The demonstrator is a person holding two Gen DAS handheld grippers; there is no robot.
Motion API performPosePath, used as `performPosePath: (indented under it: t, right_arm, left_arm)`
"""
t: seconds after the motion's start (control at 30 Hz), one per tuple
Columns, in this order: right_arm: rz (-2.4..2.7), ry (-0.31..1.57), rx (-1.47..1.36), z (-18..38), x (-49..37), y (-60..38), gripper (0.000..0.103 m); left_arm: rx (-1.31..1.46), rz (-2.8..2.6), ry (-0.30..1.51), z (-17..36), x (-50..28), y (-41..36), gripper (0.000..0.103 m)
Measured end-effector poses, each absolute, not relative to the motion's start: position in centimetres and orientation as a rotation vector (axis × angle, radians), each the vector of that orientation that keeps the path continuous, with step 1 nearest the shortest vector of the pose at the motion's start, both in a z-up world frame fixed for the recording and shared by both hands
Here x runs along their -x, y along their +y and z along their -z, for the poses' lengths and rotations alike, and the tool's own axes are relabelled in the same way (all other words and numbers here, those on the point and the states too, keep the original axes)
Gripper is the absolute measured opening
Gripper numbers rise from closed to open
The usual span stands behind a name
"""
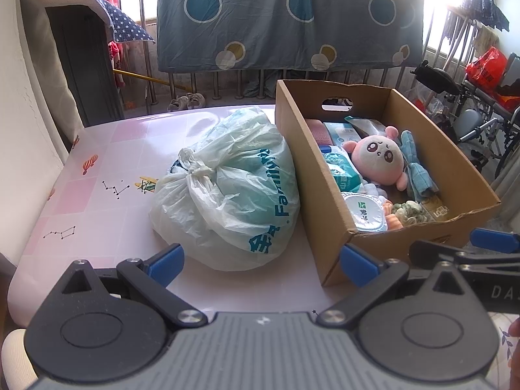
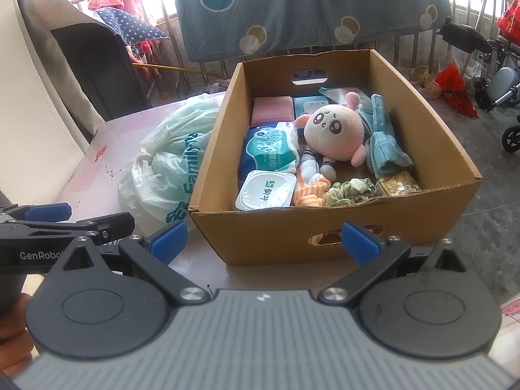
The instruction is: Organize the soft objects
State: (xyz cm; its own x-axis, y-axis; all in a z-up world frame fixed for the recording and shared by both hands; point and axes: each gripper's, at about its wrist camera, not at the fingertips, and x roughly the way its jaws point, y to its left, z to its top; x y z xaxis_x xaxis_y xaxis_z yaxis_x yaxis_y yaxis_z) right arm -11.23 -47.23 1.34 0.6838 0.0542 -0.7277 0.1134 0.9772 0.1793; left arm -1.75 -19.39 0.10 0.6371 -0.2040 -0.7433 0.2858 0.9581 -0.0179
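Pink plush toy (image 2: 331, 131) lies inside the cardboard box (image 2: 325, 227) on the table (image 1: 97, 175), at 12 o'clock from the right gripper (image 2: 263, 243). A tied plastic bag (image 1: 227, 191) touches the box's side at 9 o'clock. Left gripper (image 1: 260, 266) and right gripper both hang spread wide, empty.

A brown cardboard box (image 2: 328, 227) holds a pink plush toy (image 2: 331, 130) with a cream face, a teal cloth (image 2: 383, 149) and a pale green scrunchie (image 2: 351, 190). Beside it the white plastic bag (image 1: 227, 195) carries teal lettering. The tablecloth (image 1: 107, 169) is pink-checked; behind hangs a grey-blue sheet (image 1: 276, 22) with blue circles.
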Motion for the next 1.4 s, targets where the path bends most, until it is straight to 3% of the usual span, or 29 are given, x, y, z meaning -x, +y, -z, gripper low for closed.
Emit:
performPosePath:
  t: [1.4]
  right_arm:
    - [0.026,0.813,-0.21,-1.93,10.87,-47.22,0.102]
  left_arm:
    - [-0.096,0.276,0.829,-0.57,1.73,-19.19,0.103]
